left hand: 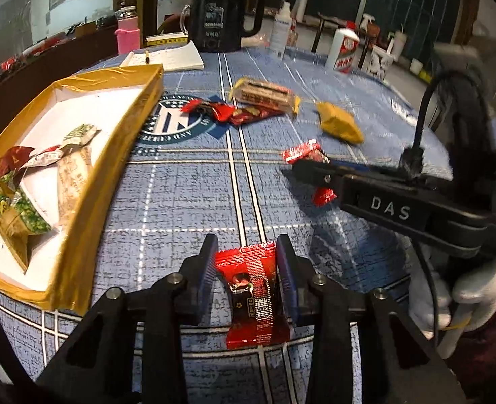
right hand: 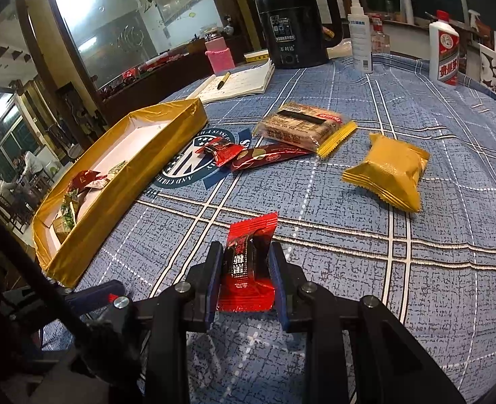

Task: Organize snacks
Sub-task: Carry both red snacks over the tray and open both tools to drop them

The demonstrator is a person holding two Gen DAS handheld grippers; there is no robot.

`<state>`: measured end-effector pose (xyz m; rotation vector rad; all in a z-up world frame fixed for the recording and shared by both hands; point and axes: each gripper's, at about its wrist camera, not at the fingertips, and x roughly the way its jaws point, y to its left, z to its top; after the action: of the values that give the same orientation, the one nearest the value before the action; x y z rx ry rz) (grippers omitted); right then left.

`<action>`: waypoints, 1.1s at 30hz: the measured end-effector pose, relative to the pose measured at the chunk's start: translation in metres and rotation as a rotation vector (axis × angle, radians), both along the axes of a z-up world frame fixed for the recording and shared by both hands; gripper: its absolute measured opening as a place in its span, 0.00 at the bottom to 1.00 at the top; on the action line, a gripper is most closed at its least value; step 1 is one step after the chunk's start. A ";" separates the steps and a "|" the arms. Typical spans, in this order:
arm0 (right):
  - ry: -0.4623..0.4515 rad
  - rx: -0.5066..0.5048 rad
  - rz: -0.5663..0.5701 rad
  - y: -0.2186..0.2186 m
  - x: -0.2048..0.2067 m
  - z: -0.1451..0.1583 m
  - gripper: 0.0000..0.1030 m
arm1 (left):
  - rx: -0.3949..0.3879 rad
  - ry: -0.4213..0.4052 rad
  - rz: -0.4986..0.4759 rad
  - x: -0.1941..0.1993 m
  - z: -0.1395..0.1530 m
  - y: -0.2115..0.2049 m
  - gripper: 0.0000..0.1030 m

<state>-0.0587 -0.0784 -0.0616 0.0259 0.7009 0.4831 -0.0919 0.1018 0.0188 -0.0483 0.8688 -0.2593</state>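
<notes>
My left gripper [left hand: 246, 264] is shut on a red candy packet [left hand: 253, 289] just above the blue checked tablecloth. My right gripper [right hand: 246, 256] is shut on another red candy packet [right hand: 248, 266]; it also shows in the left wrist view [left hand: 310, 163], to the right. A gold-edged tray [left hand: 127, 124] at the left holds several wrapped snacks [left hand: 29, 195]; it lies at the left in the right wrist view [right hand: 120, 188]. On the cloth lie a biscuit pack [right hand: 302, 129], a dark red bar [right hand: 268, 158], a small red candy [right hand: 219, 151] and a gold packet [right hand: 389, 171].
At the far edge stand a black kettle [right hand: 296, 23], an open notebook with a pen [right hand: 238, 84], a pink bottle [right hand: 219, 54], a spray bottle [right hand: 360, 37] and a white liquor bottle [right hand: 445, 50]. A white-gloved hand [left hand: 463, 299] holds the right gripper.
</notes>
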 end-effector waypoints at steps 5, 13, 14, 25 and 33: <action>0.017 0.020 -0.027 -0.006 0.004 -0.001 0.26 | -0.113 -0.017 0.043 -0.009 0.014 0.029 0.36; 0.013 -0.006 -0.073 -0.007 0.002 0.003 0.26 | -0.220 -0.072 0.113 -0.031 0.036 0.079 0.36; 0.011 -0.005 -0.072 -0.006 0.000 0.006 0.26 | -0.226 -0.080 0.121 -0.033 0.039 0.084 0.36; -0.014 -0.017 -0.002 0.041 -0.002 0.050 0.26 | -0.275 -0.146 0.260 -0.039 0.062 0.175 0.36; -0.059 -0.102 0.126 0.119 -0.001 0.076 0.26 | -0.236 -0.136 0.320 -0.011 0.073 0.223 0.37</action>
<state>-0.0597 0.0410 0.0140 -0.1279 0.6711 0.5659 -0.1029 0.3252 0.0915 -0.3819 0.6798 -0.0627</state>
